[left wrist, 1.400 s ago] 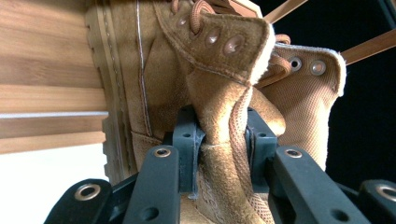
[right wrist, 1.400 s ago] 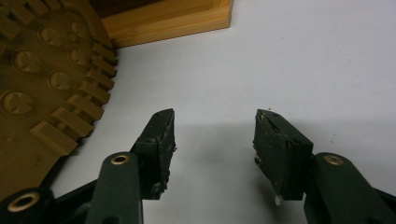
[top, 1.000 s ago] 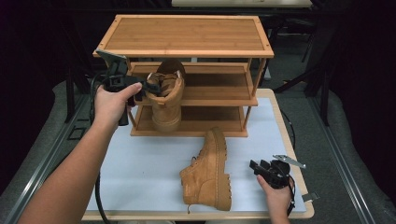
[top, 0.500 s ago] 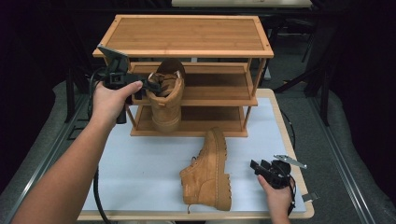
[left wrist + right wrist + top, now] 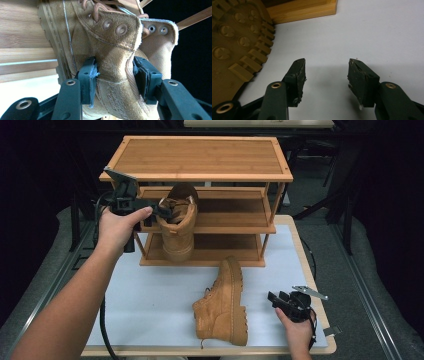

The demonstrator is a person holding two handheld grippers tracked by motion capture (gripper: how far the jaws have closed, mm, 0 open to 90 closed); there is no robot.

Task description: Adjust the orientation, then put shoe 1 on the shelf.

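Note:
A tan suede boot (image 5: 176,227) stands upright at the front of the wooden shoe rack (image 5: 200,157), its lower end at the bottom shelf and its top in front of the middle shelf's edge. My left gripper (image 5: 162,212) reaches in from the left at the boot's collar. In the left gripper view the collar flap (image 5: 113,62) sits between the jaws of the left gripper (image 5: 115,72), which have just been opening; the pads stand at its sides. The second boot (image 5: 225,305) lies on its side on the white mat. My right gripper (image 5: 279,301) rests open beside its sole (image 5: 234,42), nothing between the fingers.
The white mat (image 5: 150,295) covers a wooden board whose front edge runs near the lying boot. The rack's top shelf and the right halves of the lower shelves (image 5: 235,212) are bare. Dark floor and metal rails surround the board.

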